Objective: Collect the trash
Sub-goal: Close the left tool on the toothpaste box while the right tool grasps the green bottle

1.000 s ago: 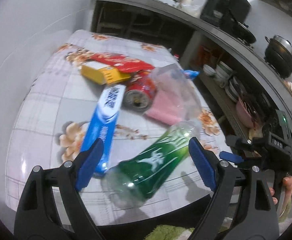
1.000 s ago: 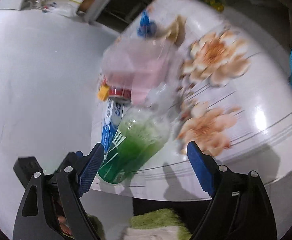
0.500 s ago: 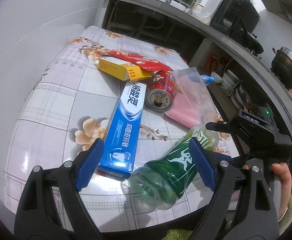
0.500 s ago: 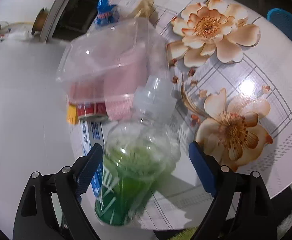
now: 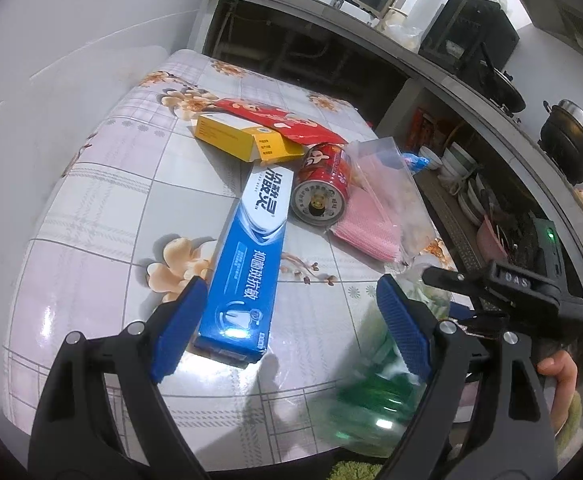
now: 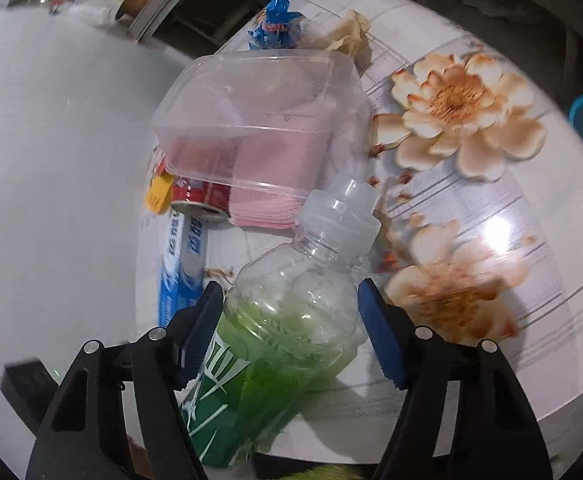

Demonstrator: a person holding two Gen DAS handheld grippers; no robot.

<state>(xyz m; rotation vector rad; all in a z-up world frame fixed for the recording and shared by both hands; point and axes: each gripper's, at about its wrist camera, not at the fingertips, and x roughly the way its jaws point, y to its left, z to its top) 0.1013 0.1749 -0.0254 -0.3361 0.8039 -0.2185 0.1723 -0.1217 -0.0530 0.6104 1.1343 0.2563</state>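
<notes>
We close our right gripper (image 6: 289, 326) around the green bottle (image 6: 275, 344), pads not pressing yet; our left gripper (image 5: 287, 330) hangs open over the toothpaste box (image 5: 251, 264).

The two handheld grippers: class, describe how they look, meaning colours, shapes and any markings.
Both the left gripper and the right gripper have black plastic arms with triangular cut-outs and silver rivets, ending in blue ribbed pads. In the left view, the right gripper's black body bears white lettering and a small green light.
</notes>
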